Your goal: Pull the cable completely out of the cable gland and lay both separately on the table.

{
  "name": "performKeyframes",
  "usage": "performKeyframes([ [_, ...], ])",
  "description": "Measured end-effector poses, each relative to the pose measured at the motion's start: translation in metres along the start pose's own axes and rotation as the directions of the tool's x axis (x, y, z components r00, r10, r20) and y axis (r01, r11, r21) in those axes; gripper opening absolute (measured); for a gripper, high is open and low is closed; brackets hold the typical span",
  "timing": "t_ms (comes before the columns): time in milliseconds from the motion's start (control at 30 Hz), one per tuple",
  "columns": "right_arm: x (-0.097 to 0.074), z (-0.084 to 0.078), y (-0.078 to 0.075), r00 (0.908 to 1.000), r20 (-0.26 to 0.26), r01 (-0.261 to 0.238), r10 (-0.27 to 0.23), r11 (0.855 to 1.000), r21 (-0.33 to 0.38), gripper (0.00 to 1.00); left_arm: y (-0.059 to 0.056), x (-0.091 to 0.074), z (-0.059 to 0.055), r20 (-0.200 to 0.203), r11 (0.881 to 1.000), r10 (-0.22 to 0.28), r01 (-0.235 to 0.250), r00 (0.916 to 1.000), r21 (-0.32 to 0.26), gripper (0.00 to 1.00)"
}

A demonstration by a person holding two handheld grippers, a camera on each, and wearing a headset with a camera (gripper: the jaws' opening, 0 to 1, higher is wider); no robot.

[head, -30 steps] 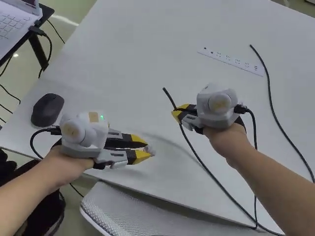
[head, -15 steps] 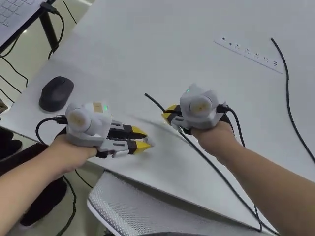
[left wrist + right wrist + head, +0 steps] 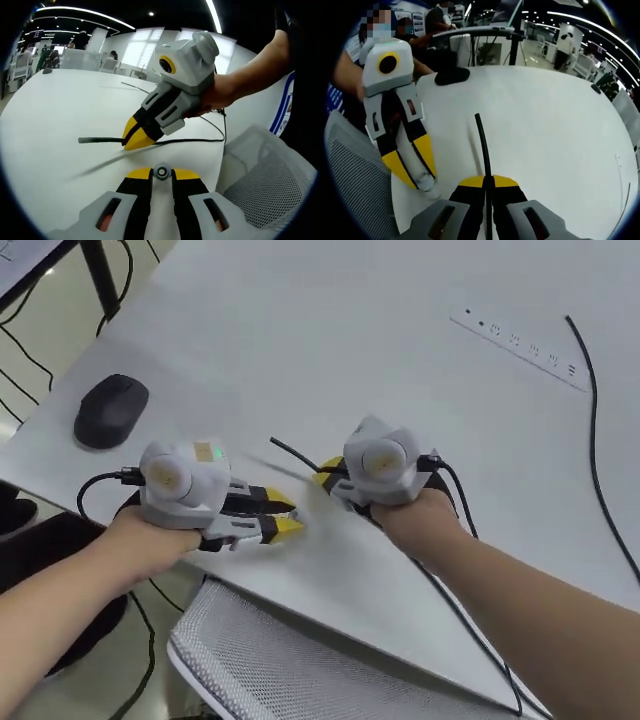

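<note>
My left gripper (image 3: 287, 519) hovers over the table's near edge, shut on a small grey cable gland (image 3: 161, 172) pinched between its yellow tips. The gland (image 3: 427, 184) also sticks out of those tips in the right gripper view. My right gripper (image 3: 324, 478) is just to the right of it, shut on the black cable (image 3: 481, 145). The cable's free end (image 3: 275, 444) juts out to the left, above the white table (image 3: 330, 340). Cable and gland are apart. The rest of the cable trails back under the person's right forearm and off the table edge.
A black mouse (image 3: 110, 410) lies at the left on the table. A white power strip (image 3: 520, 348) and another black cord (image 3: 592, 440) are at the far right. A grey mesh chair (image 3: 280, 670) stands below the table's near edge.
The right gripper has carried the cable leftward and closer to the left gripper. The left gripper has kept hold of the gland. The head camera has shifted too.
</note>
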State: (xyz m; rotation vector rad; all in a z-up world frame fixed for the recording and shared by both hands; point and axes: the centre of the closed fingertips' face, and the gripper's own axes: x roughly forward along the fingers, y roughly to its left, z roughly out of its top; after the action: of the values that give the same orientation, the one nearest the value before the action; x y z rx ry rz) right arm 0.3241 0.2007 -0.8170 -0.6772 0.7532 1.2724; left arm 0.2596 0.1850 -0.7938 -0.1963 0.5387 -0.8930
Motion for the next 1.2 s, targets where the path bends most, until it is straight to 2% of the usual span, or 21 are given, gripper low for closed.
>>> performKeyframes([
  [233, 0.008, -0.005, 0.002, 0.9999, -0.016, -0.003, 0.003, 1.000, -0.003, 0.00, 0.004, -0.002, -0.008, -0.011, 1.000, 0.018, -0.019, 0.9998, -0.013, 0.15],
  [367, 0.010, -0.003, 0.000, 1.0000, -0.007, 0.002, -0.002, 1.000, 0.008, 0.00, 0.006, -0.004, -0.010, -0.007, 1.000, 0.027, -0.027, 0.9996, -0.016, 0.15],
  [467, 0.010, -0.003, 0.000, 1.0000, -0.006, -0.002, 0.002, 1.000, 0.002, 0.00, 0.006, -0.005, -0.016, -0.042, 1.000, 0.020, -0.019, 0.9989, 0.014, 0.15],
  [800, 0.009, -0.004, 0.000, 0.9999, 0.000, -0.010, 0.010, 0.998, 0.057, 0.00, 0.006, -0.008, -0.022, -0.078, 0.998, 0.021, -0.017, 0.9967, 0.058, 0.15],
  [1200, 0.008, -0.003, 0.002, 1.0000, 0.002, -0.009, 0.008, 0.994, 0.113, 0.03, 0.009, -0.012, -0.024, -0.087, 0.999, 0.022, -0.020, 0.9960, 0.029, 0.16],
])
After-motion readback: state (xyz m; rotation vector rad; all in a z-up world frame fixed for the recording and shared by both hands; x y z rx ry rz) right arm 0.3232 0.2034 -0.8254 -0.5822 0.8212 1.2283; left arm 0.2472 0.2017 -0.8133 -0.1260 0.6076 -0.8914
